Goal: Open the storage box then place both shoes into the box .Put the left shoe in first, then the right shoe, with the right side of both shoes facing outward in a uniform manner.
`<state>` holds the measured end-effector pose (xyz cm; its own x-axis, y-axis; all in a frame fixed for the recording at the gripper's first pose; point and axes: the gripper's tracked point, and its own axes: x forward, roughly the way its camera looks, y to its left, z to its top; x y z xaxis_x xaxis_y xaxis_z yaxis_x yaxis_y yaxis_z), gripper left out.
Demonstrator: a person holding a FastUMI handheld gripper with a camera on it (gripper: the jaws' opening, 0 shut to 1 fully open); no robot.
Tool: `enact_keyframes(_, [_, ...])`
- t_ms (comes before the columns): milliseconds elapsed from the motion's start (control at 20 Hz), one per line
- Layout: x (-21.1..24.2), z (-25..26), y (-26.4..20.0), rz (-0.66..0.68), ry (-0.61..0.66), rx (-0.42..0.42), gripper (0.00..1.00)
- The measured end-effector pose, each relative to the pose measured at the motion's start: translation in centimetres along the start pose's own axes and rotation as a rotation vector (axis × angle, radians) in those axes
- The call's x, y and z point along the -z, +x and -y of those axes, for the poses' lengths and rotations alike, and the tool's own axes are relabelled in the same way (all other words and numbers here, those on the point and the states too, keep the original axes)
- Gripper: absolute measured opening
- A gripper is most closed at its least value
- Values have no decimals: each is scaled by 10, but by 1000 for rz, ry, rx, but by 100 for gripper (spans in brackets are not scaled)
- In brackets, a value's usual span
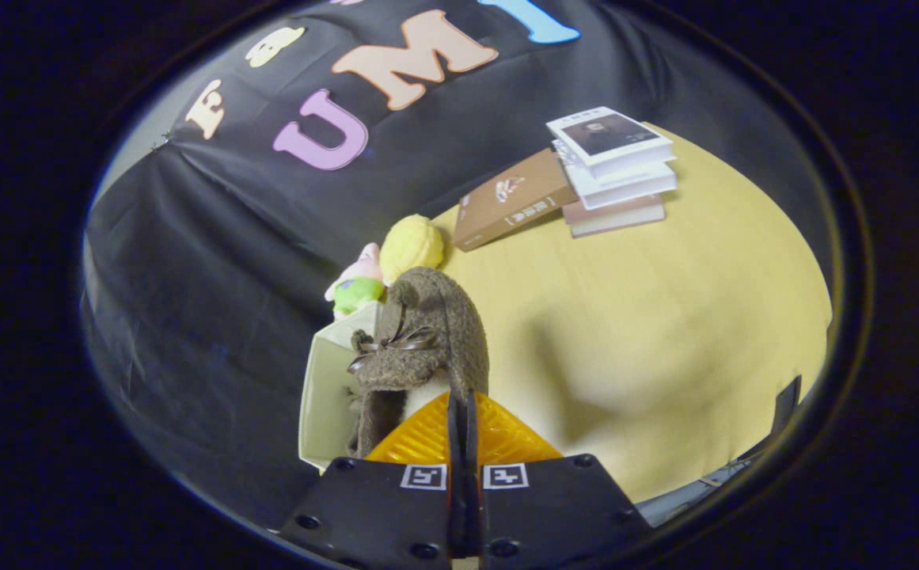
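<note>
A fuzzy brown shoe [427,332] with a small ribbon bow hangs just ahead of my fingers, its collar pinched between them. My gripper [463,412] is shut on the shoe. The shoe is held over the open white storage box [324,396], which sits at the table's edge just left of the fingers. Another bit of brown fuzz shows inside the box behind the held shoe; I cannot tell what it is. The box's lid is hidden from me.
Beyond the box sit a yellow plush ball [412,245] and a pink-and-green plush toy [358,285]. Farther off on the yellow table [665,332] lie a brown book [510,199] and a stack of books [616,170]. Black cloth wall behind.
</note>
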<state>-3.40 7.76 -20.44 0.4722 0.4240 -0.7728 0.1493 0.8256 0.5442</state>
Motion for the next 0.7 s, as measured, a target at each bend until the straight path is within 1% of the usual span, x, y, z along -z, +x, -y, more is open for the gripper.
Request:
enact_keyframes(250, [4, -49, 6, 15, -16, -41, 3])
enact_keyframes(450, [18, -90, 16, 11, -17, -82, 3])
enact_keyframes(700, [37, -124, 39, 1, -17, -94, 3])
